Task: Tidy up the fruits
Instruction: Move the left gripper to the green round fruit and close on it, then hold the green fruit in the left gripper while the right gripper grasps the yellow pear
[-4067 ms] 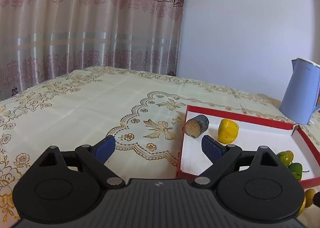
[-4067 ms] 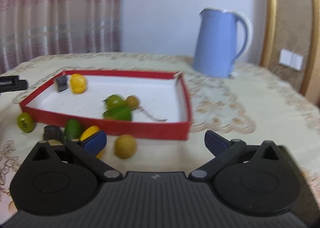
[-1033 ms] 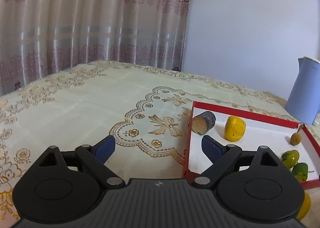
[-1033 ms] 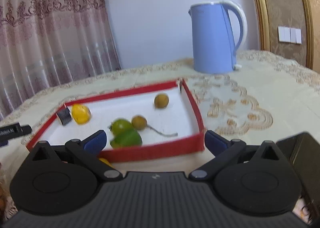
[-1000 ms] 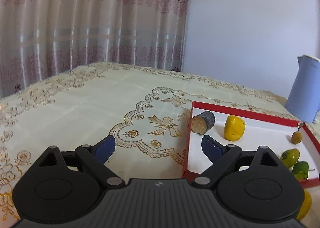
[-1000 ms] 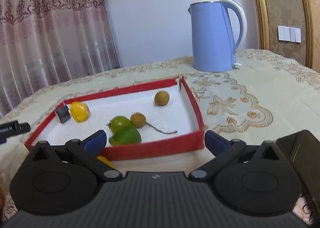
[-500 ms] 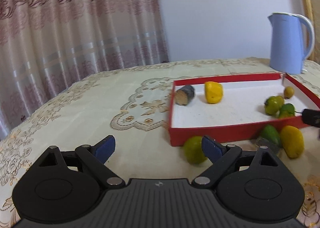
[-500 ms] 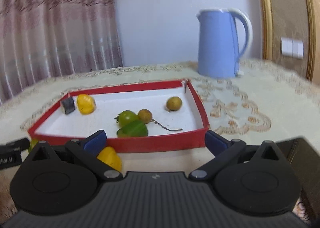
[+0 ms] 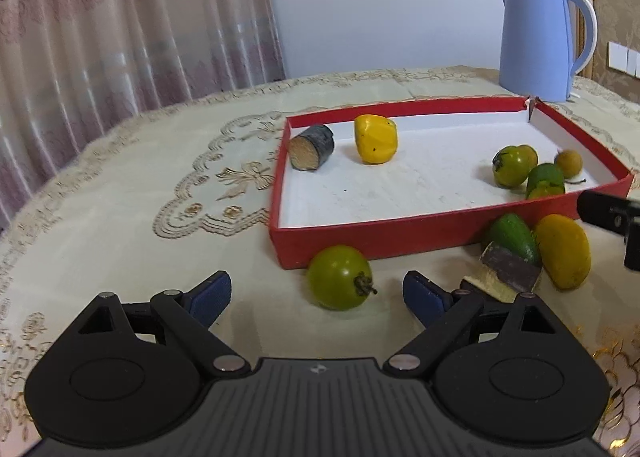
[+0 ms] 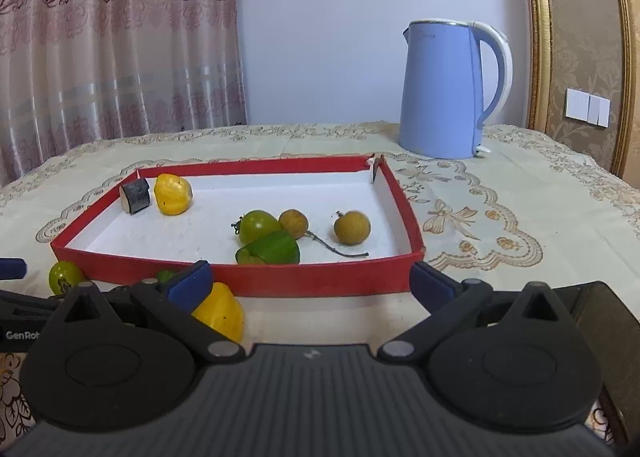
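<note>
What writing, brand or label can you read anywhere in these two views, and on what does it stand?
"GenRo", cut off by the picture's edge, in white on the black body of the left gripper, seen in the right wrist view.
A faint mark near the top of the blue kettle is too small to read.
Nothing else bears text.

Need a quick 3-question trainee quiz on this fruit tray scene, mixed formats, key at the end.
1. True or false: the blue kettle stands inside the red tray.
2. The fruit just ahead of the open left gripper is: A) green tomato B) banana C) red apple.
3. How many small round brown fruits lie in the tray, by the right wrist view?

Key:
1. False; it stands on the table beyond the tray.
2. A
3. Two.
</note>
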Action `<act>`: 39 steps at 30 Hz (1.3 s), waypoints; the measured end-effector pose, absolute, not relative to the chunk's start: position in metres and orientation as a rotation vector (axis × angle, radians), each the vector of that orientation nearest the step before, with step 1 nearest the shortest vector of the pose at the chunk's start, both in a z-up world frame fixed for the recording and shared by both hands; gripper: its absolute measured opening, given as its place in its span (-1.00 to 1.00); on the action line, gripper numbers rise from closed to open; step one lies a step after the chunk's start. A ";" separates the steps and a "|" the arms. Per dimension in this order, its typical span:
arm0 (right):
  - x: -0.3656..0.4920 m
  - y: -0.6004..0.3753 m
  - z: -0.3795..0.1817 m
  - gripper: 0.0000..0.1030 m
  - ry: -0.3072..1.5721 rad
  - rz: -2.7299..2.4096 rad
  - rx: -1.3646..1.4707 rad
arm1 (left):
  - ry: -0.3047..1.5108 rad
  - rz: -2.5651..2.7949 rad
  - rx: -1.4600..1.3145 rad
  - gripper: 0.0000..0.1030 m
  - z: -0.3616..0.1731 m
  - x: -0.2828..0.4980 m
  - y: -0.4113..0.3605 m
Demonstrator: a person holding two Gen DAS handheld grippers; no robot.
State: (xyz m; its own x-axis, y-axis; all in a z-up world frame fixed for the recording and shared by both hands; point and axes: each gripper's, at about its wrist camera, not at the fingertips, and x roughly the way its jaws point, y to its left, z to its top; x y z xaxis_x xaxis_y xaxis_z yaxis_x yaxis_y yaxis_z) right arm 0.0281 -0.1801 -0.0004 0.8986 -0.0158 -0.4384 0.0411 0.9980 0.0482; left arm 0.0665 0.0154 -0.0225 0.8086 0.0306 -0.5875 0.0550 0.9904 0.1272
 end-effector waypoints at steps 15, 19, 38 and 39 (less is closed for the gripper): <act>0.036 -0.194 -0.006 1.00 0.504 -0.017 0.149 | 0.603 0.006 0.172 0.68 -0.023 0.067 0.009; 0.035 -0.192 -0.005 1.00 0.503 -0.023 0.136 | 0.604 0.013 0.169 0.07 -0.024 0.067 0.010; 0.034 -0.195 -0.005 1.00 0.499 -0.030 0.153 | 0.592 -0.019 0.014 -0.35 -0.019 0.059 0.036; 0.033 -0.197 -0.005 1.00 0.492 -0.033 0.164 | 0.587 -0.017 0.014 -0.35 -0.017 0.058 0.037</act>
